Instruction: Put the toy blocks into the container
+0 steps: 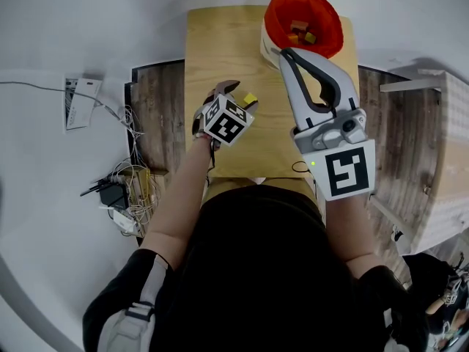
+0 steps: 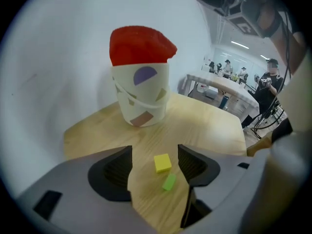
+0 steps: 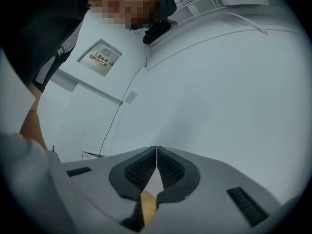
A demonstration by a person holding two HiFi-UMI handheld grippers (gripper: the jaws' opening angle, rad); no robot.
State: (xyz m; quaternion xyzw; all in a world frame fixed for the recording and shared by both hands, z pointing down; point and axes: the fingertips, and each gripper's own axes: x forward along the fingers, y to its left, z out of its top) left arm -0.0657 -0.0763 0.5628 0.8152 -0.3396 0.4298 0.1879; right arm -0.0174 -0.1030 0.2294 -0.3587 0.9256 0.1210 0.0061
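Note:
A white patterned container point(image 2: 141, 99) with a red liner point(image 1: 282, 6) stands at the far end of the small wooden table point(image 1: 220, 42). Several blocks point(image 1: 300, 34) lie inside it. A yellow block point(image 2: 163, 163) and a small green block point(image 2: 169, 182) rest on the tabletop. My left gripper point(image 2: 155, 162) is low over them and open, with both blocks between its jaws and no pad touching them. In the head view the yellow block point(image 1: 250, 98) shows just beyond the left gripper point(image 1: 242, 96). My right gripper point(image 1: 284, 53) is shut and empty, its tips beside the container's near rim.
Cables and a power strip point(image 1: 121, 185) lie on the floor to the left of the table. A pale wooden frame point(image 1: 447, 189) stands at the right. In the left gripper view, people and work tables point(image 2: 229, 89) are far behind the table.

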